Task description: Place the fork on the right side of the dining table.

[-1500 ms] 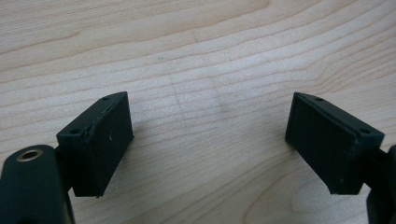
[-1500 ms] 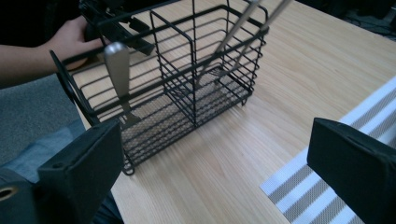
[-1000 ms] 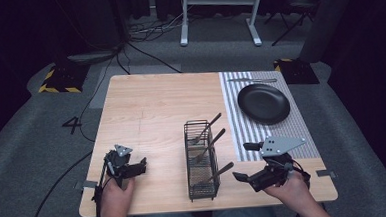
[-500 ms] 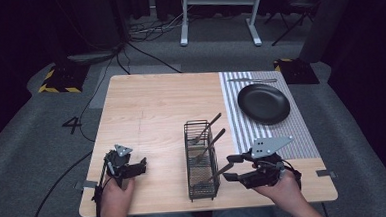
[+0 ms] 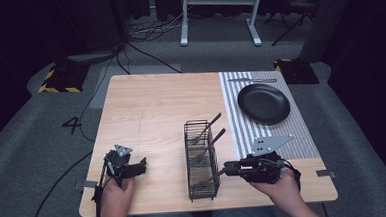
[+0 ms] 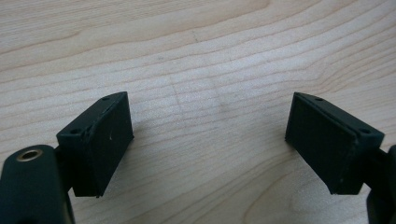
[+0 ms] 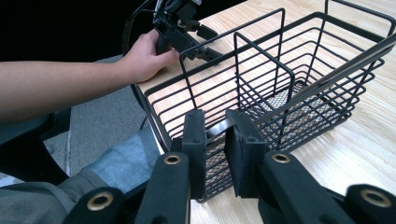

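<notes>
The black wire basket (image 5: pixel 202 160) stands on the wooden surface (image 5: pixel 156 110) with three utensils inside, and the right hand-held gripper (image 5: pixel 229 168), its jaws just closing, pinches the nearest utensil handle (image 7: pixel 219 129), while the left hand-held gripper (image 5: pixel 139 164) is wide.

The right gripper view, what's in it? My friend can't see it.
The right gripper pinches a dark utensil handle at the near end of a black wire basket on a wooden table. Beyond, a hand holds the other gripper.

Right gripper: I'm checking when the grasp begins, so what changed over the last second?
The right gripper slid left to the wire basket, and its jaws have just been closing onto the utensil handle sticking out of the near compartment. The left gripper, plate and other utensils stayed put.
</notes>
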The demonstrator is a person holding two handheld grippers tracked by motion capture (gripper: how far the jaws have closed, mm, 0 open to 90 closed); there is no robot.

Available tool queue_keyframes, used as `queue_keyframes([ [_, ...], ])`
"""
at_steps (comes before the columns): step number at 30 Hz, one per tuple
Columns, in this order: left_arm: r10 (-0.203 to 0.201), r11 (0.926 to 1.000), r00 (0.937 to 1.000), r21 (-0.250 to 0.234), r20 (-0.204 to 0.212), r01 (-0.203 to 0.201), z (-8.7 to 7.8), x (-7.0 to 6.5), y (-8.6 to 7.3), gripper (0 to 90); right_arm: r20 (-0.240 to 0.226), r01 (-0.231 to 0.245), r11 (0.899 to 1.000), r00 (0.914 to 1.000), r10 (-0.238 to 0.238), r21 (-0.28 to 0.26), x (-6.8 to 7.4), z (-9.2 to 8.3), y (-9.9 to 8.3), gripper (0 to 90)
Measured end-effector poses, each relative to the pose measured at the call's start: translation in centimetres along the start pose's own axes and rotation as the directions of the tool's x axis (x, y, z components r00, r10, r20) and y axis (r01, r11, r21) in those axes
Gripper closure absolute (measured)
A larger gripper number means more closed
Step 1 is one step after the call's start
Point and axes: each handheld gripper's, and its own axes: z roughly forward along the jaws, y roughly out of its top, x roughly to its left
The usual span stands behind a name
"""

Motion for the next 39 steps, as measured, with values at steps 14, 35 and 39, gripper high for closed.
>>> queue_keyframes([
  [14,0.002,1.0,1.0,0.0,0.0,-0.002,0.0,0.0,0.0,15.0,0.012,-0.012,1.0,0.9999,0.013,-0.008,0.1,-0.3,0.7,81.0],
  [35,0.002,1.0,1.0,0.0,0.0,-0.002,0.0,0.0,0.0,15.0,0.014,-0.005,0.995,0.9999,0.006,-0.098,0.4,-2.4,2.9,86.8],
  [39,0.0,1.0,1.0,0.0,0.0,0.0,0.0,0.0,0.0,15.1,0.013,-0.013,0.994,0.9998,0.014,-0.112,0.2,-2.9,3.3,86.8],
])
